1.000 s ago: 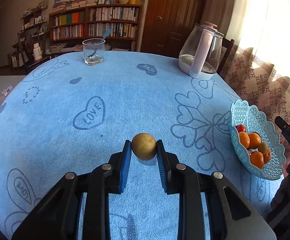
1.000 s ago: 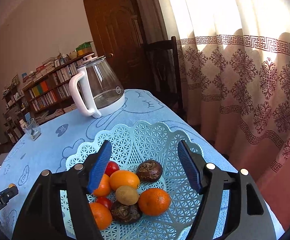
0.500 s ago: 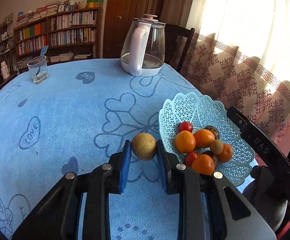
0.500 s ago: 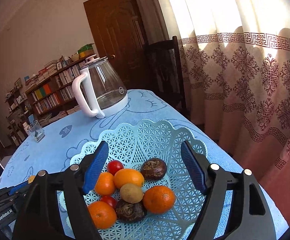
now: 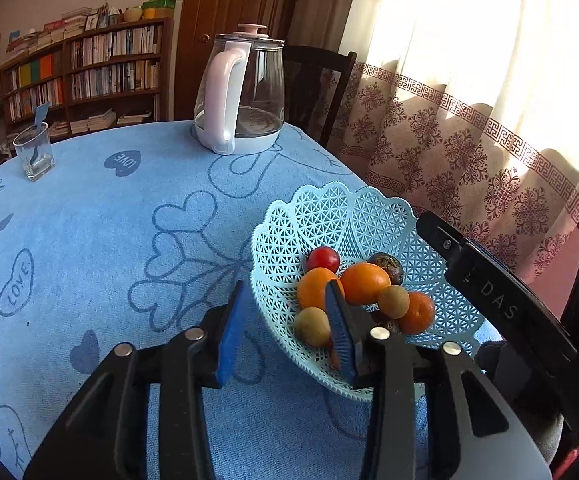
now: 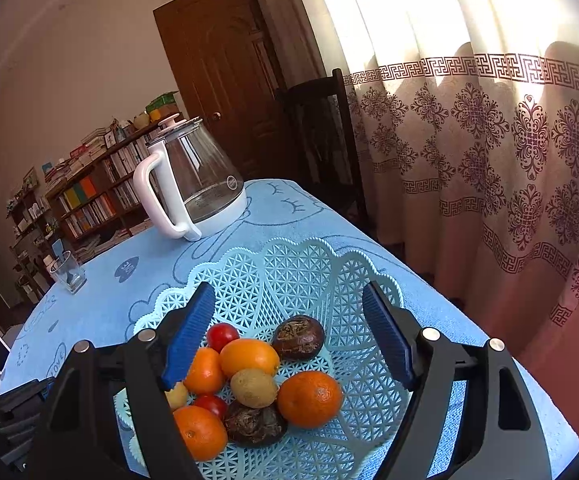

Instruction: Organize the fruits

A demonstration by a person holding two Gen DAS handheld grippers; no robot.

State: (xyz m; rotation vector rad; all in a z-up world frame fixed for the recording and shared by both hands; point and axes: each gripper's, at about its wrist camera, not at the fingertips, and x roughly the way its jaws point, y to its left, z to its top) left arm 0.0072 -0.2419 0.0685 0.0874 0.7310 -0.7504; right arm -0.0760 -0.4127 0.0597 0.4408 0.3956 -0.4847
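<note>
Now the left gripper (image 5: 287, 320) hangs wide and empty over the basket (image 5: 353, 216) rim beside a yellow fruit (image 5: 311, 326), so backing away seems next

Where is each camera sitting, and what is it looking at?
Left wrist view: sits on the left tongs, looking across the blue tablecloth toward the fruit basket and kettle; its own open blue-padded fingers show, plus the dark body of the right tongs at the right edge.
Right wrist view: sits on the right tongs, looking down into the fruit basket with the curtain beyond; its open fingers show, and the left tongs appear dark at lower left.
Both see the basket of fruit, kettle, drinking glass and bookshelf.
</note>
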